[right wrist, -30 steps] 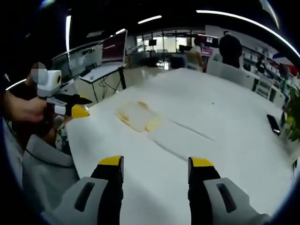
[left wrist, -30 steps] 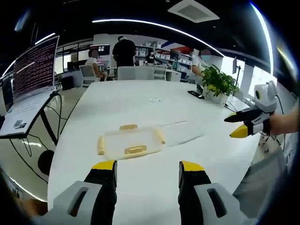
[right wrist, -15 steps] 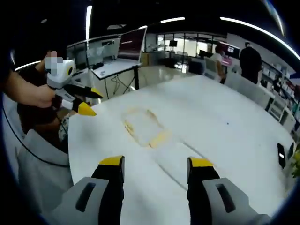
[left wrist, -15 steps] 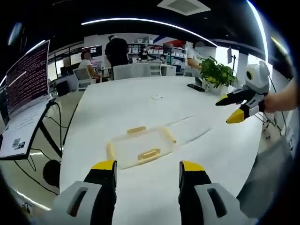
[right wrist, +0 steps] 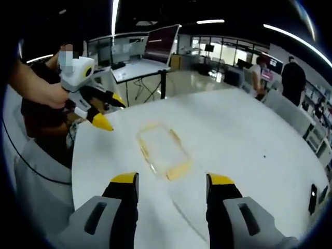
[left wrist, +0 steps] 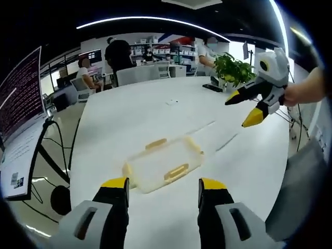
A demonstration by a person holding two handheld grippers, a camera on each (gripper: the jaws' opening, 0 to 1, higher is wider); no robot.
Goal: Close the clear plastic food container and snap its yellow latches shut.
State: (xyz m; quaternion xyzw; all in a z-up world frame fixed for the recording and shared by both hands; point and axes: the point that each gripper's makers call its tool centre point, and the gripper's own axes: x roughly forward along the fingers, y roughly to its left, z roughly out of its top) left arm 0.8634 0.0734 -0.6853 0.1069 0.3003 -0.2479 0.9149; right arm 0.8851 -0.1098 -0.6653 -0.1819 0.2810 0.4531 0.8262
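Observation:
A clear plastic food container [left wrist: 162, 164] with yellow latches [left wrist: 176, 173] lies flat on the white table [left wrist: 140, 114], just ahead of my left gripper [left wrist: 162, 188], which is open and empty. In the right gripper view the container [right wrist: 161, 150] lies ahead of my right gripper [right wrist: 167, 184], also open and empty. The right gripper [left wrist: 248, 108] hangs in the air at the upper right of the left gripper view, held by a hand. The left gripper [right wrist: 105, 113] hovers left of the container in the right gripper view.
A potted plant [left wrist: 232, 67] and a dark phone [left wrist: 212, 88] stand at the table's far end. A monitor on a stand [left wrist: 21, 98] is to the left of the table. Chairs and several people are at the back of the room. A faint seam [left wrist: 220, 136] crosses the tabletop.
Both cameras have swung and come closer, so the container looks larger and more central. The right gripper now sits higher in the left gripper view; the left gripper is nearer the container in the right gripper view.

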